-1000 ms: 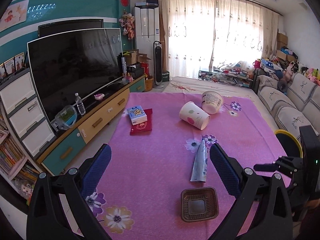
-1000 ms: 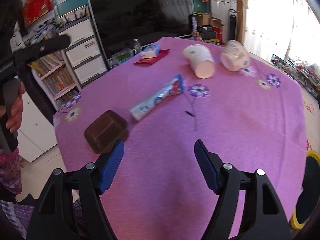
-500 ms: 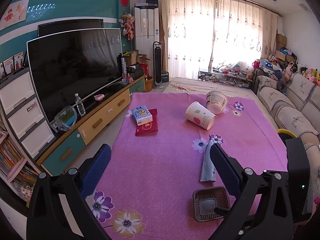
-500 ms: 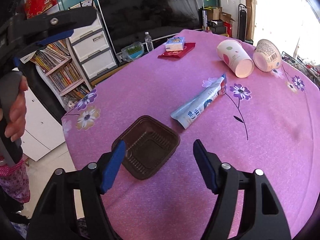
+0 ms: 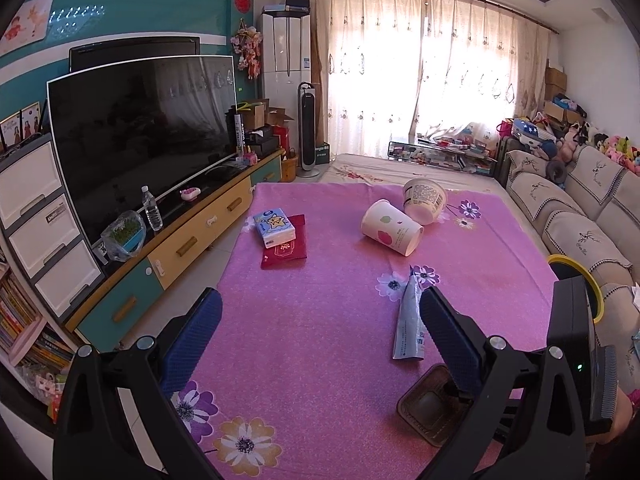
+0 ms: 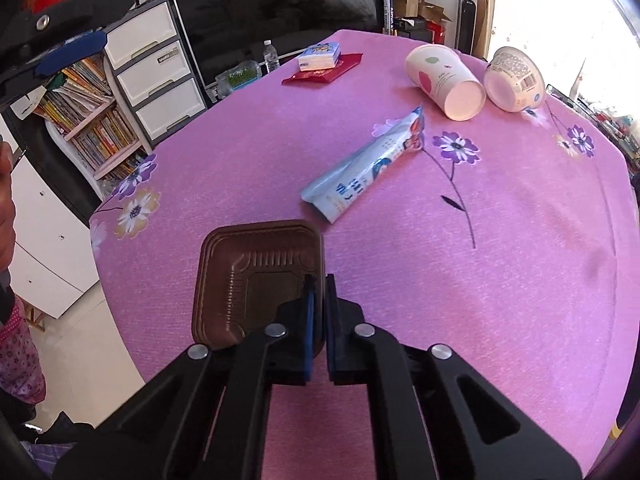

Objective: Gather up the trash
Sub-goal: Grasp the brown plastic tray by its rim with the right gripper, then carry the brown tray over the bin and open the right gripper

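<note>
My right gripper point(image 6: 319, 286) is shut on the right rim of a brown plastic tray point(image 6: 248, 276) near the front edge of the pink tablecloth point(image 6: 500, 280). The tray point(image 5: 426, 406) also shows in the left wrist view, with the right gripper on it. A light blue wrapper point(image 6: 370, 168) lies just beyond the tray. Two paper cups point(image 6: 444, 80) point(image 6: 514, 80) lie tipped over further back. My left gripper point(image 5: 320, 320) is open and empty above the table's near edge, left of the tray.
A blue tissue pack point(image 5: 274, 228) lies on a red packet point(image 5: 286, 246) at the table's left. A yellow-rimmed bin point(image 5: 580, 284) stands off the table's right side by the sofa point(image 5: 580, 216). A TV point(image 5: 140, 136) on a low cabinet stands at the left.
My right gripper has moved forward and down to the brown tray and closed on its rim. The left gripper has stayed open and shifted only slightly.
</note>
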{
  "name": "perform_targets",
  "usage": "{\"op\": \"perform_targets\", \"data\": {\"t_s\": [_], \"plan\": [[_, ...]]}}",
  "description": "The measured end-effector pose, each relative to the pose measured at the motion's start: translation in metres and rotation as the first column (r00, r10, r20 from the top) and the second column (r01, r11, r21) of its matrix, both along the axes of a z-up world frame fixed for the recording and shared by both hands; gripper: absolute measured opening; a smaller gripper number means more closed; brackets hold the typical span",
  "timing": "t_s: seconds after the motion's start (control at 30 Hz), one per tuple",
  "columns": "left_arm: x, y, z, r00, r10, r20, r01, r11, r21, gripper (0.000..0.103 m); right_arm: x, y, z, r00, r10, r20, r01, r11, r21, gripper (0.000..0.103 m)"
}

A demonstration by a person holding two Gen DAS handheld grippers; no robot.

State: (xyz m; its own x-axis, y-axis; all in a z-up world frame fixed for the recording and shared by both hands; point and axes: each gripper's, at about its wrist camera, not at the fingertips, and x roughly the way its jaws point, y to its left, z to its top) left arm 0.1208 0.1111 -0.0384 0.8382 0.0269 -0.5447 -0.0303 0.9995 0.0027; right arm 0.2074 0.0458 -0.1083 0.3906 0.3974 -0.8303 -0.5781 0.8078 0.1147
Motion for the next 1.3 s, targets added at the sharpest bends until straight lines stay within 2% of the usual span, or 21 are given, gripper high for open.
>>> {"op": "perform_targets", "data": {"t_s": [0.37, 0.7, 0.87, 1.1, 1.3], "plan": [[0.004, -0.026, 0.001, 0.999, -0.043, -0.001, 0.043, 0.999, 0.008, 0.098, 0.001, -0.064, 0.018, 0.993, -0.117, 0.034, 0.115, 0.992, 0.056, 0.004], [0.018, -0.064, -0.001, 0.996, -0.093, -0.015, 0.093, 0.996, 0.004, 0.098, -0.005, -0.155, 0.029, 0.954, -0.295, 0.060, 0.289, 0.953, 0.092, 0.004], [0.026, -0.085, -0.003, 0.992, -0.121, -0.022, 0.121, 0.993, 0.001, 0.098, -0.007, -0.209, 0.033, 0.916, -0.394, 0.073, 0.386, 0.917, 0.096, 0.004], [0.037, -0.113, -0.008, 0.987, -0.157, -0.039, 0.157, 0.988, 0.000, 0.098, 0.000, -0.292, 0.043, 0.828, -0.549, 0.116, 0.542, 0.836, 0.084, 0.004], [0.044, -0.132, -0.009, 0.985, -0.165, -0.050, 0.165, 0.986, 0.005, 0.098, 0.019, -0.350, 0.035, 0.764, -0.632, 0.125, 0.631, 0.774, 0.059, 0.004]]}}
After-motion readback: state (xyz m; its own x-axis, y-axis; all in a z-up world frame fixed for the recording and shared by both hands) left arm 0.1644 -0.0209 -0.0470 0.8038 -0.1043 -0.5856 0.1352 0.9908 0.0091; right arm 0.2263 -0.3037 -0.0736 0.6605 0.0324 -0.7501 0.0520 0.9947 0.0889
